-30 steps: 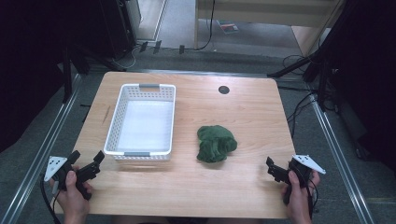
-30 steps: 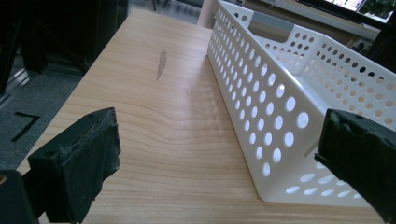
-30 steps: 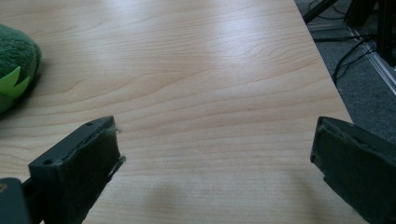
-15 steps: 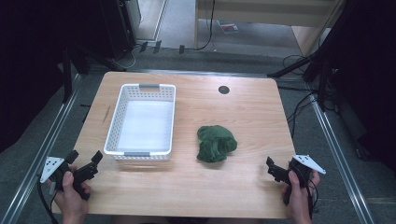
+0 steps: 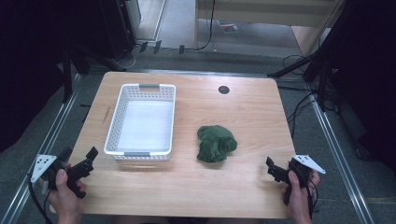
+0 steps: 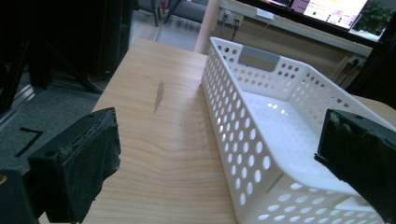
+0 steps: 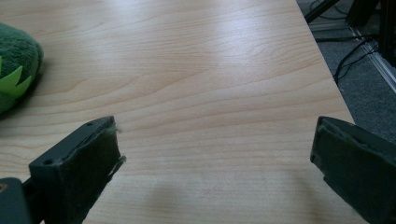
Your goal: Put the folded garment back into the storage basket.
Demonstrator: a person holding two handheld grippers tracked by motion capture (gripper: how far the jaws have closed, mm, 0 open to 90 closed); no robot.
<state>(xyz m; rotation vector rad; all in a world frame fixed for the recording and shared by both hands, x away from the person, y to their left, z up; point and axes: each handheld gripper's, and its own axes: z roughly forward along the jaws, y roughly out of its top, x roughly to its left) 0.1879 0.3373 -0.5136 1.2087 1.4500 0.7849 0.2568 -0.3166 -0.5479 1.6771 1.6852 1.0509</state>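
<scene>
A white perforated basket stands empty on the left half of the wooden table. A green plush toy lies to its right, near the table's middle. My left gripper is held at the front left corner, open and holding nothing. In the left gripper view its jaws frame the basket's near corner. My right gripper is at the front right edge, open and holding nothing. The toy's edge sits far to the left of it, with light green felt spikes.
A round dark grommet sits in the table near the back edge. Metal rails run along both sides of the table, and cables lie on the floor at the right. A dark streak marks the wood left of the basket.
My left gripper has drifted a little to the left along the front edge. The right gripper, the basket and the toy have stayed put.
</scene>
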